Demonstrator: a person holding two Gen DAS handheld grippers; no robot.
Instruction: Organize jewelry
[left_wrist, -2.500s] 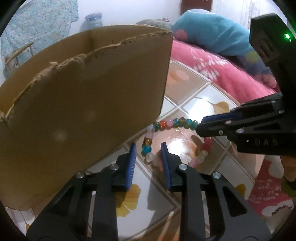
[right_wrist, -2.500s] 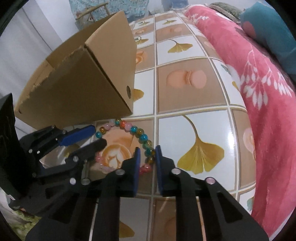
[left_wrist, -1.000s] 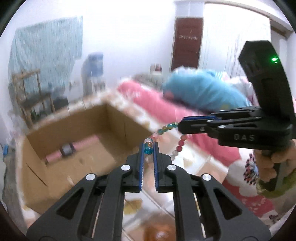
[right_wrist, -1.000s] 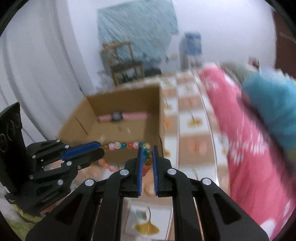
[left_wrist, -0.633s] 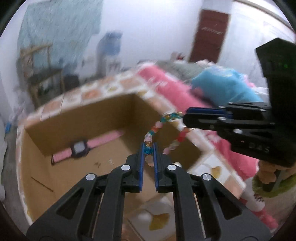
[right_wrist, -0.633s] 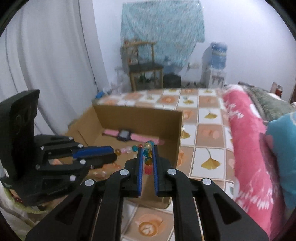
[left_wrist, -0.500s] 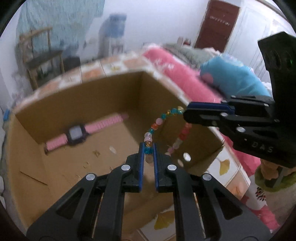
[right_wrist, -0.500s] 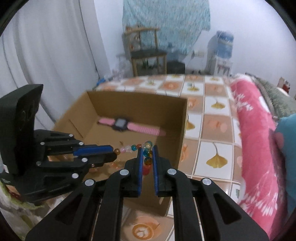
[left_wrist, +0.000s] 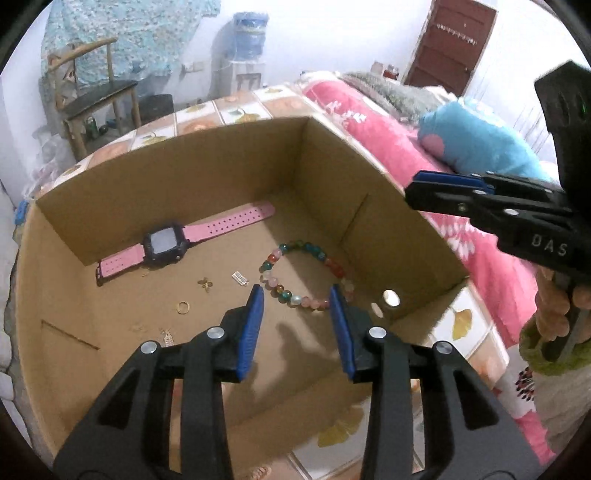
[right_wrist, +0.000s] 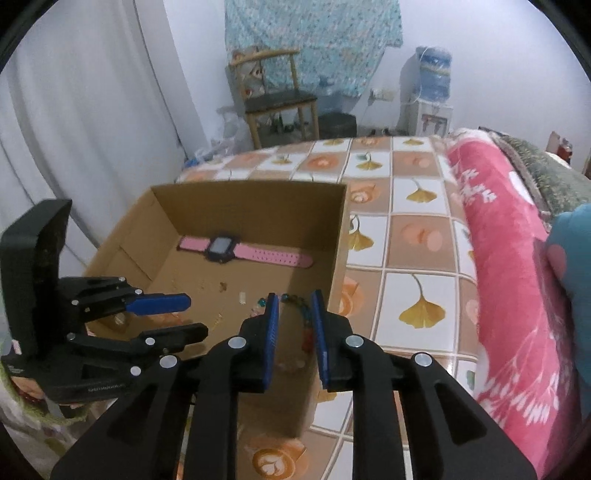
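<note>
The beaded bracelet (left_wrist: 303, 273) lies loose on the floor of the open cardboard box (left_wrist: 229, 155), near its right wall; it also shows in the right wrist view (right_wrist: 300, 314), partly hidden by my fingers. My left gripper (left_wrist: 295, 295) is open and empty above the box, just in front of the bracelet. My right gripper (right_wrist: 294, 303) is open and empty above the box's near right corner; it shows from the side in the left wrist view (left_wrist: 424, 192). A pink-strapped watch (left_wrist: 173, 243) and small gold pieces (left_wrist: 183, 306) also lie in the box.
The box stands on a table with a ginkgo-patterned cloth (right_wrist: 417, 236). A pink blanket (right_wrist: 506, 258) and blue pillow (left_wrist: 476, 144) lie to the right. A wooden chair (right_wrist: 277, 96) and water dispenser (right_wrist: 432, 85) stand behind by the wall.
Both grippers held the bracelet stretched over the box; both have opened and the bracelet has dropped onto the box floor.
</note>
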